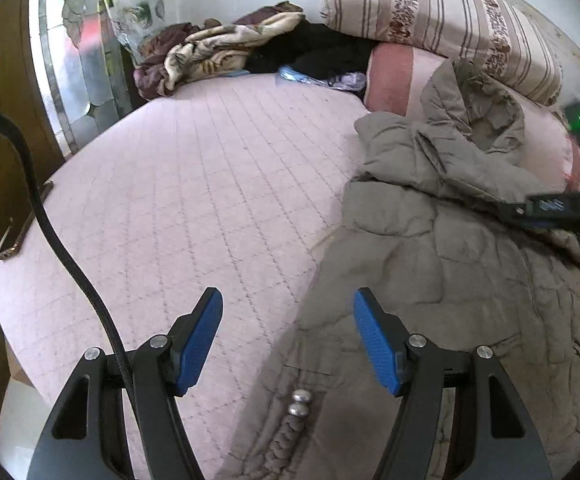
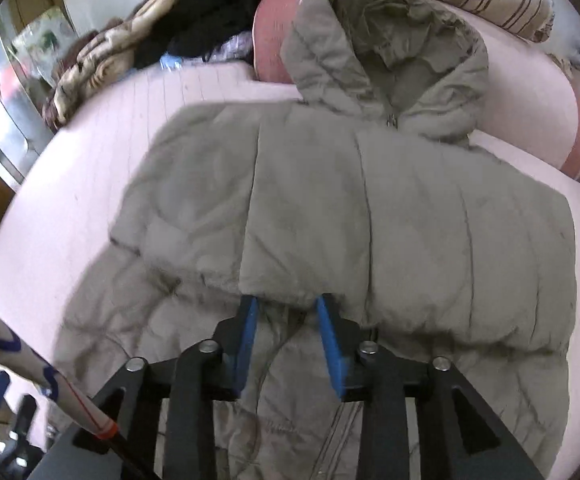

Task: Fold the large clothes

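A large grey-green puffer coat (image 2: 330,208) with a hood (image 2: 390,52) lies on a pink quilted bed (image 1: 194,200). In the right wrist view its sleeves are folded across the body. My right gripper (image 2: 286,300) sits at the edge of the folded sleeve cuff, its blue pads (image 2: 250,332) partly apart with cloth between the tips; a firm grip cannot be told. My left gripper (image 1: 288,300) is open and empty, over the coat's left edge (image 1: 410,272) near its hem. The right gripper also shows in the left wrist view (image 1: 550,208), over the coat.
Striped pillows (image 1: 442,16) and a pink bolster (image 1: 394,80) lie at the bed's head. A heap of patterned and dark clothes (image 1: 226,48) sits at the far left corner. A mirrored wardrobe (image 1: 74,60) stands left of the bed. A black cable (image 1: 50,232) hangs by the left gripper.
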